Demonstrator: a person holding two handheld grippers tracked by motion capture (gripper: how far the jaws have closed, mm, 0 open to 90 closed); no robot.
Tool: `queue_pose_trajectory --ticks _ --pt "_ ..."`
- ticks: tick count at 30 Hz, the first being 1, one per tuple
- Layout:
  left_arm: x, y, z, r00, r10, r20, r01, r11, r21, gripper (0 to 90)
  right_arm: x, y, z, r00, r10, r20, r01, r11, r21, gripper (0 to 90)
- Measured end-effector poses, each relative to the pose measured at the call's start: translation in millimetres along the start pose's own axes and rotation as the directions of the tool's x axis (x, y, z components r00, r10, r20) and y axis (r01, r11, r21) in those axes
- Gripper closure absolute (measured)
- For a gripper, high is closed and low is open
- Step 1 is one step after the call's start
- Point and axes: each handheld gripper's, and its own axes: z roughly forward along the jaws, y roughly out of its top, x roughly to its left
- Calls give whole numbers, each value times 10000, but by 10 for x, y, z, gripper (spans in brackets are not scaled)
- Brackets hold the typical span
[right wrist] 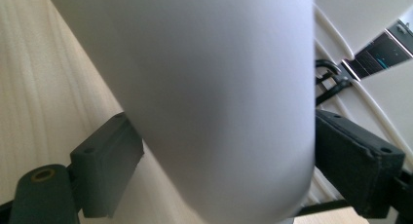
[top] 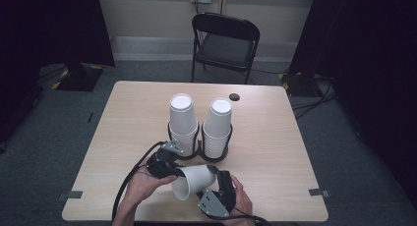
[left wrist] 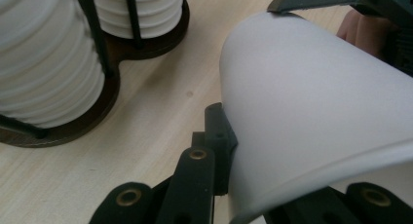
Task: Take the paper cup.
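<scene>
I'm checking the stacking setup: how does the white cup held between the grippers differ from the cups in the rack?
The held cup lies on its side in the air, mouth toward the person; the left stack and right stack stand bottoms-up in the dark rack. The held cup is single; the racked cups are nested in many layers. All are plain white, of the same tapered shape.

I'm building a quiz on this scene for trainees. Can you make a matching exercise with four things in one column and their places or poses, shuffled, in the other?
Things:
1 single cup
2 cup stacks
3 folding chair
4 dark round spot

Places:
A on the floor beyond the table
B lying sideways, gripped by the left gripper and the right gripper
C on the tabletop near its far edge
D upright in the dark holder

Pairs: 1-B; 2-D; 3-A; 4-C
</scene>
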Motion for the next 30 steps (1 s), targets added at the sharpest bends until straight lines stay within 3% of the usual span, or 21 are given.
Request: queue_pose_trajectory --ticks 3,11,18,20,23,30 --pt "-18 64 22 9999 138 -17 -138 9995 298 860 24 40 28 9992 -384 56 384 9993 3 138" --pt "-25 147 94 9994 176 281 -194 9977 656 862 72 117 54 9971 -748 169 754 9963 -406 140" --pt "-23 158 114 9998 94 153 -102 9985 541 859 85 163 81 9972 -739 132 746 9953 -618 133" --pt "-17 158 114 9998 -19 185 10 9990 444 857 81 172 87 9987 -514 50 516 9958 -755 133" --pt "-15 160 118 9997 -69 216 60 9991 419 852 79 195 92 9969 -784 98 789 9936 -804 131" --pt "-23 170 153 9995 -123 277 109 9988 476 847 95 243 93 9961 -876 108 883 9898 -1117 111"
